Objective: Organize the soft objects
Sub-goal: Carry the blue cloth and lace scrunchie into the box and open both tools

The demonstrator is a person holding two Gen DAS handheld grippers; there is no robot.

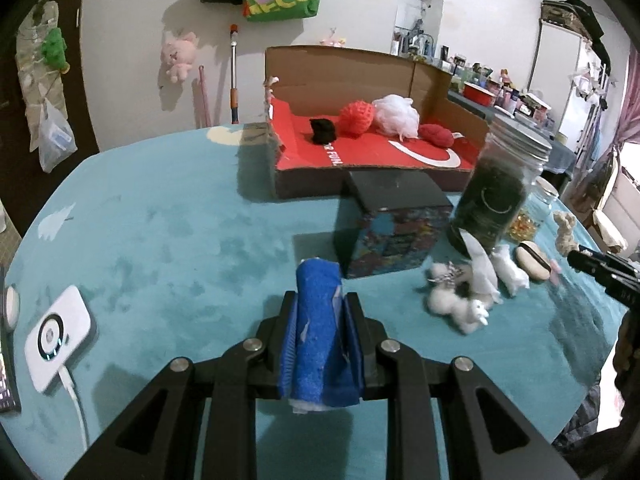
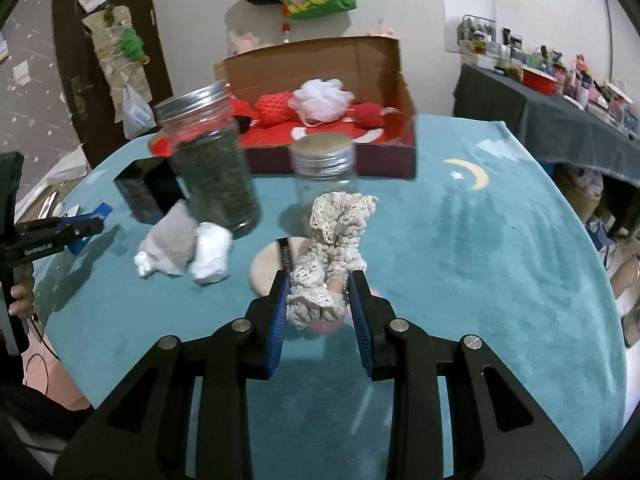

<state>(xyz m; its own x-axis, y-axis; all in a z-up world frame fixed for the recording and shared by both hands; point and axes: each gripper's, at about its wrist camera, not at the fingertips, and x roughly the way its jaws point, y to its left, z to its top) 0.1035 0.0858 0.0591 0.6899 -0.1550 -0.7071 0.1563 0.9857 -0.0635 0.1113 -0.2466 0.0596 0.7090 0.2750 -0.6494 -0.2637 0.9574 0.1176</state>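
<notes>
Left claw (image 1: 319, 308) clenched on a rolled blue cloth (image 1: 318, 320), held above the teal-covered bench (image 1: 160, 240). Right claw (image 2: 320, 292) clamped around a cream crocheted piece (image 2: 334, 256), also lifted clear of the bench. Beyond both, an open cardboard box (image 1: 360, 172) with red lining, holding a black pom (image 1: 322, 130), an orange-red knitted ball (image 1: 357, 117), a white mesh puff (image 1: 396, 115) and a red knitted lump (image 1: 436, 135). Near the tall jar of dark leaves (image 1: 496, 200), small white plush toys (image 1: 460, 296) lying loose beside a dark patterned tin (image 1: 394, 236).
</notes>
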